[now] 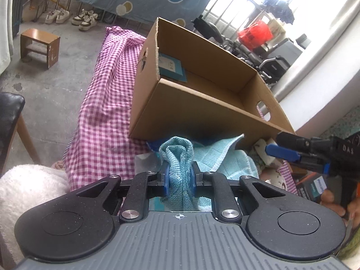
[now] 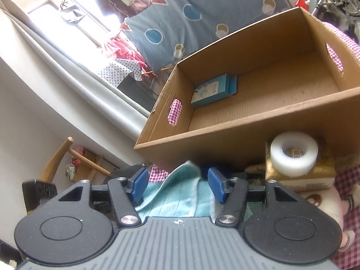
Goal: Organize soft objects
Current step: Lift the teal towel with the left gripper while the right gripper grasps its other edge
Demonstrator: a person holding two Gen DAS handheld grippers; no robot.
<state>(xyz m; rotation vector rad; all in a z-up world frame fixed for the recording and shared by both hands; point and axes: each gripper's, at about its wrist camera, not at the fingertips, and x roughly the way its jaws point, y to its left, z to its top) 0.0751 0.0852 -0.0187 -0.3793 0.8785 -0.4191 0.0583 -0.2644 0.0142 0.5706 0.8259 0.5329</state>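
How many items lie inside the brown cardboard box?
1: a small teal carton against the left end wall of the brown cardboard box. The near wall hides some floor in both views.

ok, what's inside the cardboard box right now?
Only a small blue carton against one end wall of the cardboard box; the floor in view is otherwise bare. The near wall hides the strip of floor just behind it.

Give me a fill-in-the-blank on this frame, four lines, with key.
1. The left gripper is shut on a bunched teal ____.
2. The right gripper has its jaws ____, with a cloth corner between them unpinched.
3. Inside the cardboard box lies a small ____ carton.
4. The roll of tape sits on a ____ package.

Missing words: cloth; open; blue; gold
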